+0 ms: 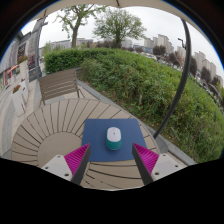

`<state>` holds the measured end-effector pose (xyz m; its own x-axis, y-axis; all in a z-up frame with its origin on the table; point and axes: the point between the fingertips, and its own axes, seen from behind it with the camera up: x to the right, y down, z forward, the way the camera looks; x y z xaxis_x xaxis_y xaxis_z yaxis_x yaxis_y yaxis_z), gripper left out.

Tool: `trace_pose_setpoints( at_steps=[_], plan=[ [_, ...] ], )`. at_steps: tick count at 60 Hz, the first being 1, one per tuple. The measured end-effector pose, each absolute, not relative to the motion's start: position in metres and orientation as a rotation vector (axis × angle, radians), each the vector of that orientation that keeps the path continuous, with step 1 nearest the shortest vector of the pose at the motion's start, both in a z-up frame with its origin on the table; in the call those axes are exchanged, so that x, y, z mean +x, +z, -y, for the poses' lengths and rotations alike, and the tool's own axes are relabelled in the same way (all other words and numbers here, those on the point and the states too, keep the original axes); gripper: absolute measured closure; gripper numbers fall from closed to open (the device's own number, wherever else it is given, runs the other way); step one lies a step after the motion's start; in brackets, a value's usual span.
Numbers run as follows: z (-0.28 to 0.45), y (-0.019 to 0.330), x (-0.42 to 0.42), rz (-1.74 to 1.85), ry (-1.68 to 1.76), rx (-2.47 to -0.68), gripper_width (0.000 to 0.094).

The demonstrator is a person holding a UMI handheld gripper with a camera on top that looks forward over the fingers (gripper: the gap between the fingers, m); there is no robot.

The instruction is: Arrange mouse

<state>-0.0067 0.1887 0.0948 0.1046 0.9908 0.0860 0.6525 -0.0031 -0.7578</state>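
A white and teal computer mouse point(113, 138) lies on a blue mouse mat point(112, 140) on a round slatted wooden table point(50, 125). It sits near the mat's middle, pointing away from me. My gripper point(112, 158) is open, its two pink-padded fingers point(77, 158) spread wide over the mat's near edge. The mouse lies just ahead of the fingers, between their lines, untouched. Nothing is held.
A wooden slatted chair point(58, 85) stands beyond the table to the left. A green hedge point(150, 80) runs behind and to the right. A dark pole point(183, 65) rises at the right. Buildings and trees stand far off.
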Motion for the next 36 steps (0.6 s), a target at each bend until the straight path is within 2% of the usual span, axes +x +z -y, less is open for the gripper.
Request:
trace_pose_setpoints(
  at_steps=[8, 21, 36],
  plan=[
    [-0.150, 0.138, 0.075, 1.634, 0.701, -1.738, 0.0088],
    [-0.113, 0.149, 0.172, 1.614, 0.702, -1.823, 0.0084],
    [-0.102, 0.152, 0.195, 1.609, 0.725, -1.817, 0.0080]
  ],
)
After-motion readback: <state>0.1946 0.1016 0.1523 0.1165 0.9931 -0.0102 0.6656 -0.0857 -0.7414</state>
